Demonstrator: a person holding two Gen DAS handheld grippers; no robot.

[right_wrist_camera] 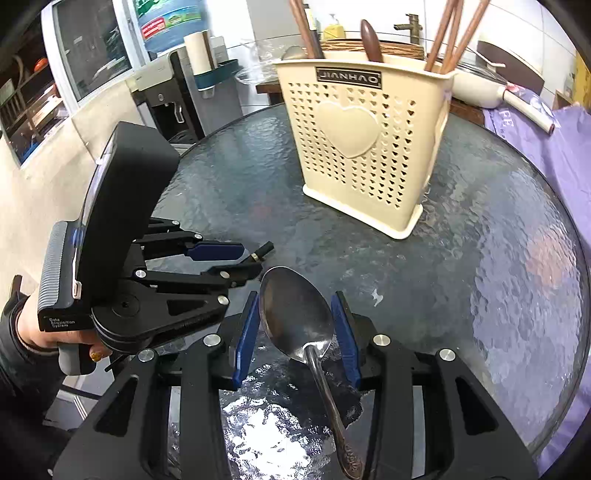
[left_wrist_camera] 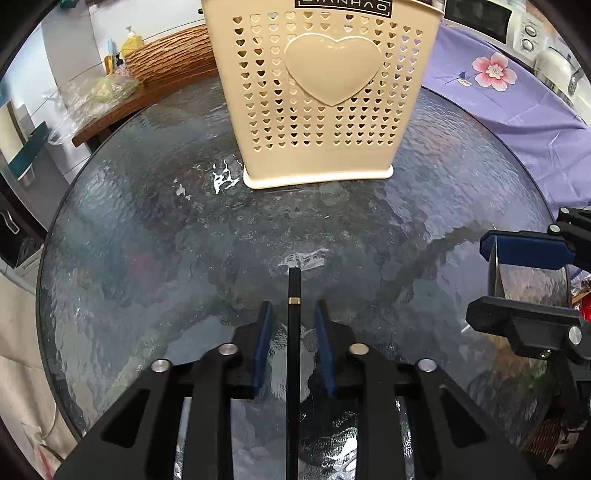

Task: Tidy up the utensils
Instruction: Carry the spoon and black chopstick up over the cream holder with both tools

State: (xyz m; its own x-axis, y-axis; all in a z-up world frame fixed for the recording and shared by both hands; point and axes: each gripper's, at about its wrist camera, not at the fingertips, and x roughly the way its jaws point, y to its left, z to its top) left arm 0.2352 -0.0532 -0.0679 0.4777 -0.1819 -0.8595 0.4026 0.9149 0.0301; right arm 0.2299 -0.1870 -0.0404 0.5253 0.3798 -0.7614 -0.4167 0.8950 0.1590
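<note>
We are holding a metal spoon (right_wrist_camera: 295, 314) in our right gripper (right_wrist_camera: 297, 328), its blue pads (right_wrist_camera: 245, 332) pressing the bowl's edges partway open, the handle trailing back toward the camera above the round glass table (right_wrist_camera: 480, 258). Our left gripper (left_wrist_camera: 293, 332) is standing with its jaws narrowed around a black chopstick (left_wrist_camera: 293, 332) with a gold band; a sliver of gap is showing each side, so we cannot tell whether the pads are gripping it. The cream heart-pierced utensil holder (right_wrist_camera: 364, 147) is sitting upright toward the table's far side, already carrying brown chopsticks (right_wrist_camera: 454, 33) and a dark spoon (right_wrist_camera: 371, 40).
</note>
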